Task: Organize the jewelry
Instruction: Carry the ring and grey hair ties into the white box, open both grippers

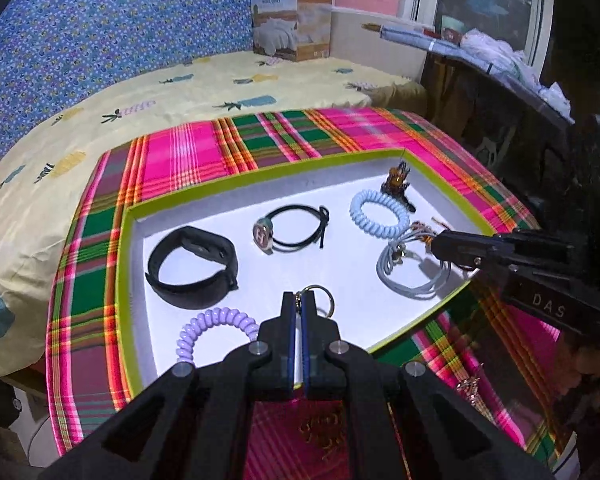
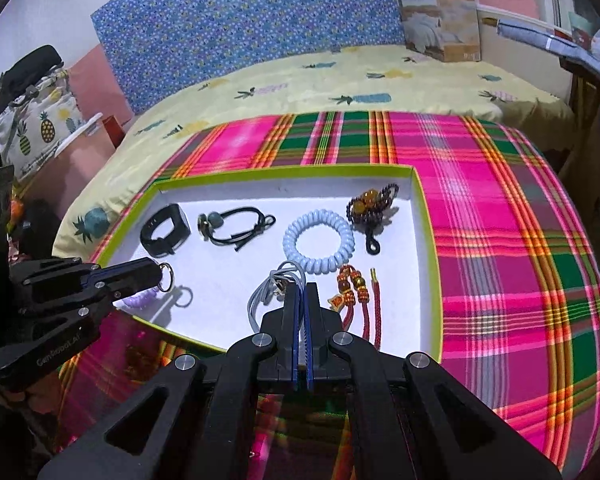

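A shallow white tray with a lime rim (image 1: pixel 260 168) (image 2: pixel 284 170) lies on a plaid cloth. My left gripper (image 1: pixel 299 300) (image 2: pixel 158 270) is shut on a metal key ring (image 1: pixel 324 300) (image 2: pixel 167 278) joined to a purple coil bracelet (image 1: pixel 216 326) (image 2: pixel 140 300) at the tray's near left. My right gripper (image 2: pixel 300 292) (image 1: pixel 436 242) is shut on a grey cord bracelet (image 1: pixel 410 268) (image 2: pixel 272 288). In the tray also lie a black fitness band (image 1: pixel 192 266) (image 2: pixel 166 230), a black cord bracelet with a round charm (image 1: pixel 296 226) (image 2: pixel 232 226), a pale blue coil bracelet (image 1: pixel 378 212) (image 2: pixel 318 246), a brown bead piece (image 1: pixel 398 184) (image 2: pixel 370 204) and a red knotted cord (image 2: pixel 360 296).
The plaid cloth (image 1: pixel 188 152) (image 2: pixel 500 240) covers a table standing against a bed with a yellow pineapple sheet (image 1: pixel 140 92) (image 2: pixel 340 80). A cardboard box (image 1: pixel 292 20) (image 2: pixel 440 12) stands at the back. Dark furniture (image 1: pixel 500 100) is to the right.
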